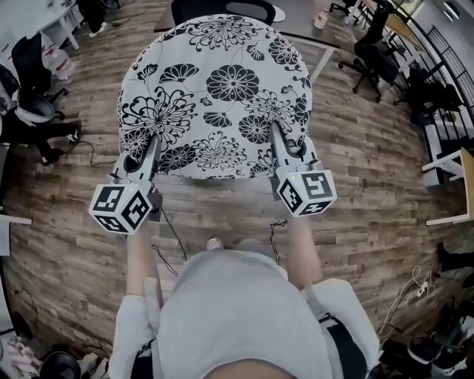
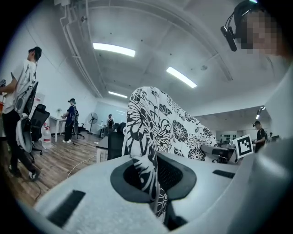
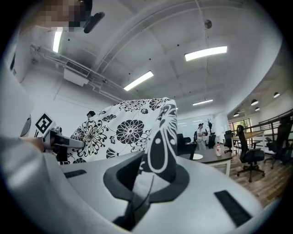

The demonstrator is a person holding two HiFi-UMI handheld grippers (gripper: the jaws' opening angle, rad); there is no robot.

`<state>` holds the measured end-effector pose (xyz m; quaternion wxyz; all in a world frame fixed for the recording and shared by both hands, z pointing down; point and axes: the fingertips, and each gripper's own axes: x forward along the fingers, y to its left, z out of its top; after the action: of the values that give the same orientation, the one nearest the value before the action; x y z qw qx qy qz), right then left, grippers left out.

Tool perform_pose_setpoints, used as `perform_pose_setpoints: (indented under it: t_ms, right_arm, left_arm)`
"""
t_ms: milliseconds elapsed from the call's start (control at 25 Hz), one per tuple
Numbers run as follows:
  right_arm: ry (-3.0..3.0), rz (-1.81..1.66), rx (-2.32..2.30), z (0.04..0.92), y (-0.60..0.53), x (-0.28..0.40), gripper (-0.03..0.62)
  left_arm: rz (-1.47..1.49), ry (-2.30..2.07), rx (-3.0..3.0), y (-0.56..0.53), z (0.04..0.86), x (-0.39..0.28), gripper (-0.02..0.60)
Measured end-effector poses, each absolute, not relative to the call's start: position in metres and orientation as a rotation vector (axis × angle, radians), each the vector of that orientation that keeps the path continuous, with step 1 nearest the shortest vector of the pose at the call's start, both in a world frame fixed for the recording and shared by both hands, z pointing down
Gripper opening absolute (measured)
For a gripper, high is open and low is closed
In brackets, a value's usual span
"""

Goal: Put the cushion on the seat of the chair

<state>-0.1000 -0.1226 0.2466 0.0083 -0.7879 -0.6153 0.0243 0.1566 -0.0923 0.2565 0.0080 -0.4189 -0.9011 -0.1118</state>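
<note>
Wood floor (image 1: 370, 192), office chairs (image 1: 374, 44) at the edges — left gripper (image 1: 152, 144) and right gripper (image 1: 276, 132) each clamped on floral cushion (image 1: 222, 81) — near edge.

In the head view the cushion (image 1: 222, 96) I hold up covers nearly all of the chair (image 1: 200, 9). Only a dark strip of the chair shows, cut off by the top edge, and its seat is hidden. My torso hides my legs. In the left gripper view the cushion's lower edge drops out of sight between the jaws of my left tongs (image 2: 152, 179). In the right gripper view a bystander (image 3: 90, 114) shows only a head above the cushion.
</note>
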Motion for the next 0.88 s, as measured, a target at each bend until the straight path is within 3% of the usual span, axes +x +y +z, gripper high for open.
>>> perform_pose_setpoints:
  t_ms: [600,880]
  right_arm:
    - [-1.854,0.064,-2.489,0.252,-0.121,-0.102,0.020]
    - [-1.783,-0.027,-2.437,0.298,0.077,-0.109,0.020]
  left_arm:
    - [-0.377,-2.786,-1.359,-0.091,0.262,0.156,0.017]
    - [-0.488,-2.707,-1.352,0.098,0.309,0.148,0.017]
